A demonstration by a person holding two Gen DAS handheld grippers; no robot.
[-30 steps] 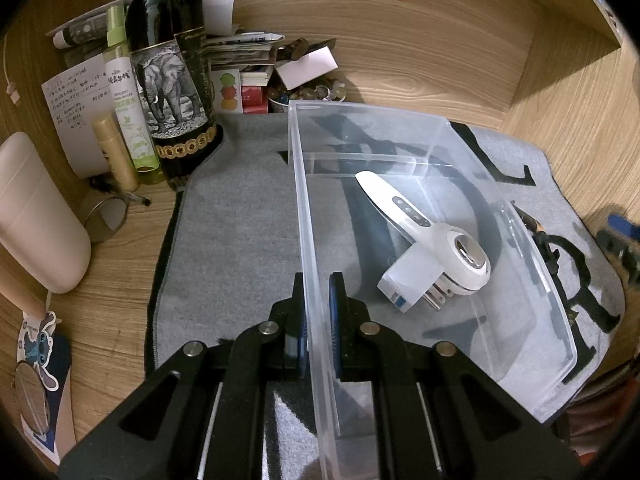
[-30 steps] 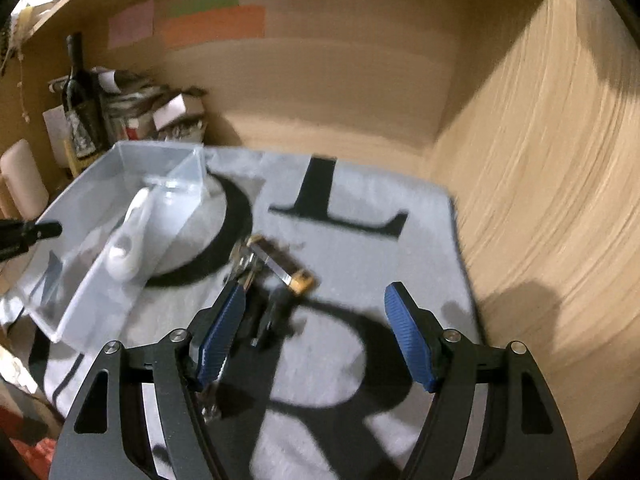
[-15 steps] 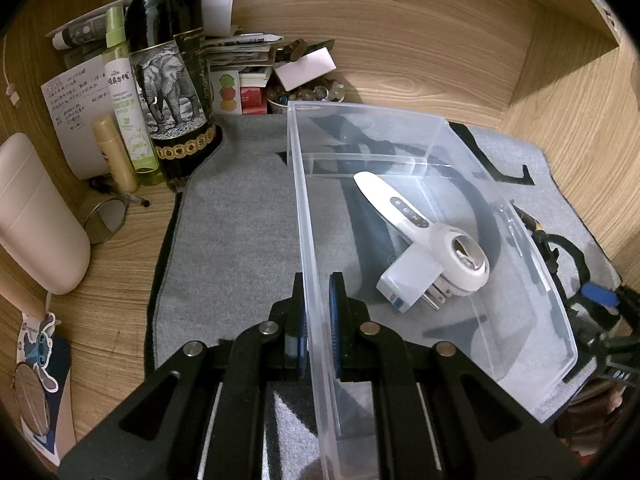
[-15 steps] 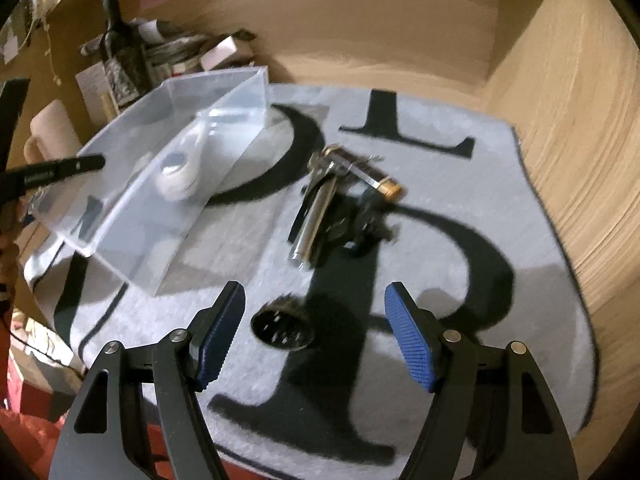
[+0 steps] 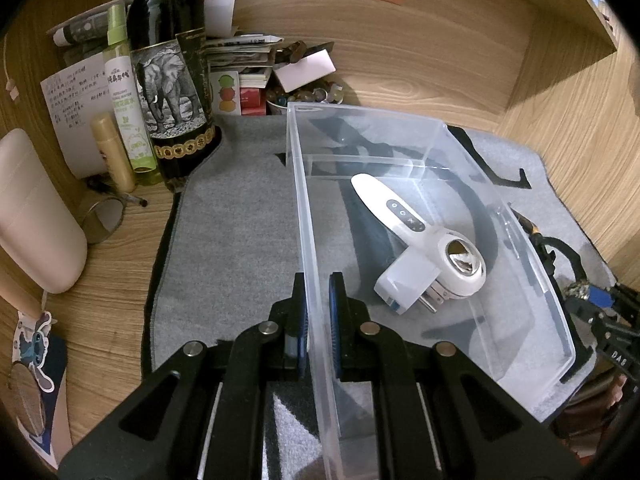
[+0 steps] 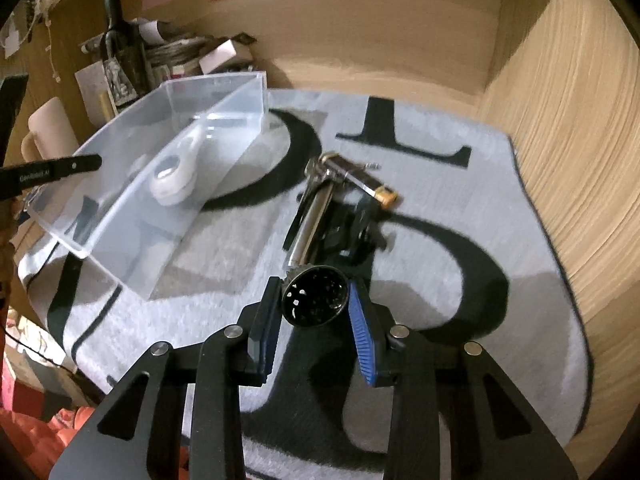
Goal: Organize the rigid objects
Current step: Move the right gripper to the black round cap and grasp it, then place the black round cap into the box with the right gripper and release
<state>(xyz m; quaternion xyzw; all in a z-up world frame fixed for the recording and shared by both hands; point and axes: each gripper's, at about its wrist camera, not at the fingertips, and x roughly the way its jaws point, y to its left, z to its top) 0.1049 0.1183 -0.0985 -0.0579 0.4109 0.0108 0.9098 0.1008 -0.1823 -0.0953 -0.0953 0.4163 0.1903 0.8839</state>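
Observation:
My left gripper (image 5: 318, 312) is shut on the near left wall of a clear plastic bin (image 5: 304, 200) that stands on the grey mat. Inside the bin lie a white handheld device (image 5: 420, 236) and a white plug adapter (image 5: 404, 284). My right gripper (image 6: 314, 308) is low over the mat with its jaws closing. A black round perforated piece (image 6: 314, 300) sits between the blue pads, which touch its sides. Just beyond it lies a heap of metal tools and black parts (image 6: 320, 208). The bin (image 6: 224, 92) stands to the left of that heap.
A wine bottle (image 5: 168, 80), a green spray bottle (image 5: 124, 100), a beige case (image 5: 32, 216) and stacked papers and boxes (image 5: 248, 80) crowd the back left. Wooden walls (image 6: 560, 120) close in at the back and right. The grey lettered mat (image 6: 440, 208) covers the desk.
The right gripper came down over the black round piece and its jaws narrowed from wide apart onto its sides. The left gripper and the bin have not moved.

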